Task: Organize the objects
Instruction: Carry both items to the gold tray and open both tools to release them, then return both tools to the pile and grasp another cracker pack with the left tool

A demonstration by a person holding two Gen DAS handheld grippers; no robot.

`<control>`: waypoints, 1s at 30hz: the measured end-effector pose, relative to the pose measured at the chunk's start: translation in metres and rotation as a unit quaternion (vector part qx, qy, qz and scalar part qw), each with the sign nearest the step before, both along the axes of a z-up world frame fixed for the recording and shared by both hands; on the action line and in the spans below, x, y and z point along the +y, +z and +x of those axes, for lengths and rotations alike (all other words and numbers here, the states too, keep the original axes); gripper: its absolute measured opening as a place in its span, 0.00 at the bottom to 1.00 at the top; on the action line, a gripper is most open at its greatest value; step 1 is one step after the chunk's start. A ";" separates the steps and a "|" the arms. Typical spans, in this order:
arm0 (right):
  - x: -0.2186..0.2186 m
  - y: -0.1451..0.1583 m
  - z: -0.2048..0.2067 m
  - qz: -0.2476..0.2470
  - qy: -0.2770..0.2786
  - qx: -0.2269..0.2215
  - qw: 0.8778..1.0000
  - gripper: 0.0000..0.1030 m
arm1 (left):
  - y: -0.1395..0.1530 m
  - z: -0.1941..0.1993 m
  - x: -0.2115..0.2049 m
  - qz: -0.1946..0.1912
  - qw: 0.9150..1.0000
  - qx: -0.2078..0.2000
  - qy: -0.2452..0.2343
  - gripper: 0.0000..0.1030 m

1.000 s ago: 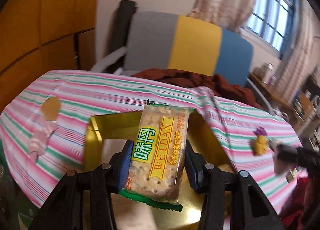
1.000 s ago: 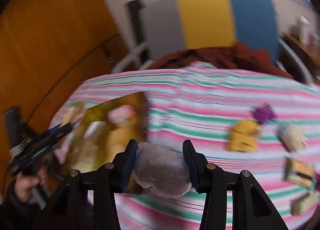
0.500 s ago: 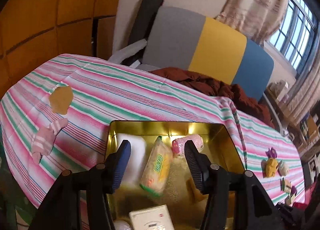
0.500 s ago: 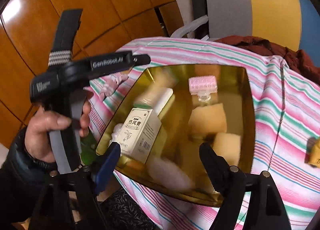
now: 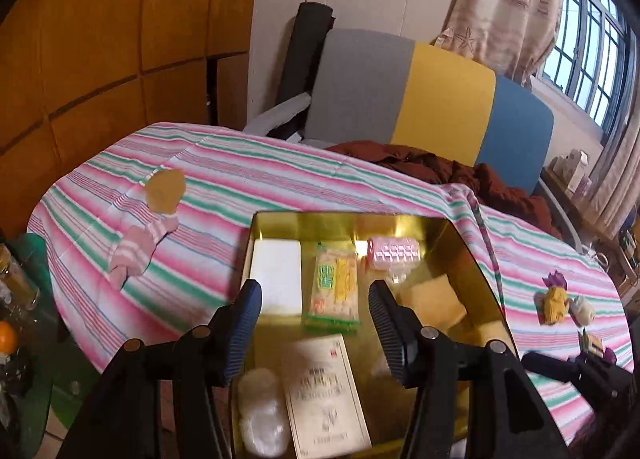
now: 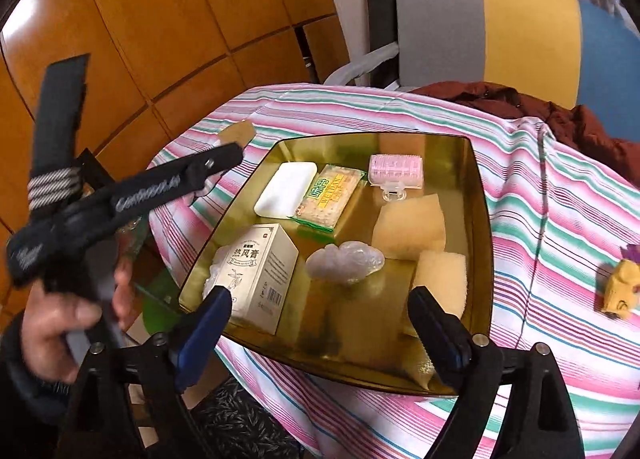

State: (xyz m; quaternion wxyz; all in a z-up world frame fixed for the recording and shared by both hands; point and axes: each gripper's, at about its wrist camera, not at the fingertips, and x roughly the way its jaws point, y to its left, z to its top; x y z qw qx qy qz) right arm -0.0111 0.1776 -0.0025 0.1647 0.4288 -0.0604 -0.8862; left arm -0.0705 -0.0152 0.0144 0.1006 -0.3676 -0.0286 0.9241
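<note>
From the left wrist, the left tongs (image 5: 314,313) hang spread and empty over the gold tray (image 5: 472,255) on the striped counter (image 5: 280,179). The cracker packet (image 5: 335,287) lies flat inside, between the white soap (image 5: 276,277) and the pink roller (image 5: 394,253). A pink sock (image 5: 138,249) and a brown disc (image 5: 164,191) are left outside, as are small toys (image 5: 554,301) far right.

From the right wrist, the right tongs (image 6: 320,325) are spread too, holding nothing. The clear wrapped lump (image 6: 346,261), perhaps a bagged item, rests in the tray beside the box (image 6: 260,271) and sponges (image 6: 412,227). A yellow toy (image 6: 620,285) waits on the cloth, so the sorting looks well along but unfinished.
</note>
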 end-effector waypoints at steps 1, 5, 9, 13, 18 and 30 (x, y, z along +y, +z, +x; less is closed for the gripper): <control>0.001 0.001 0.003 0.003 -0.003 0.004 1.000 0.88 | 0.000 0.004 0.001 -0.004 1.000 0.002 0.001 0.55; 0.005 0.004 0.010 0.022 -0.020 0.019 0.999 0.89 | 0.002 0.017 0.003 -0.012 1.000 0.009 0.005 0.55; 0.009 0.010 0.019 0.041 -0.038 0.041 0.998 0.93 | 0.001 0.027 0.006 -0.012 1.000 0.009 0.002 0.55; 0.014 0.016 0.027 0.068 -0.068 0.066 0.993 0.93 | 0.001 0.037 0.015 -0.013 1.000 0.009 -0.010 0.55; 0.023 0.020 0.030 0.085 -0.100 0.075 0.989 0.93 | 0.001 0.046 0.027 -0.018 0.999 0.010 -0.028 0.55; 0.066 0.010 0.042 0.104 -0.160 0.067 0.979 0.95 | -0.003 0.055 0.062 -0.029 0.996 0.010 -0.079 0.55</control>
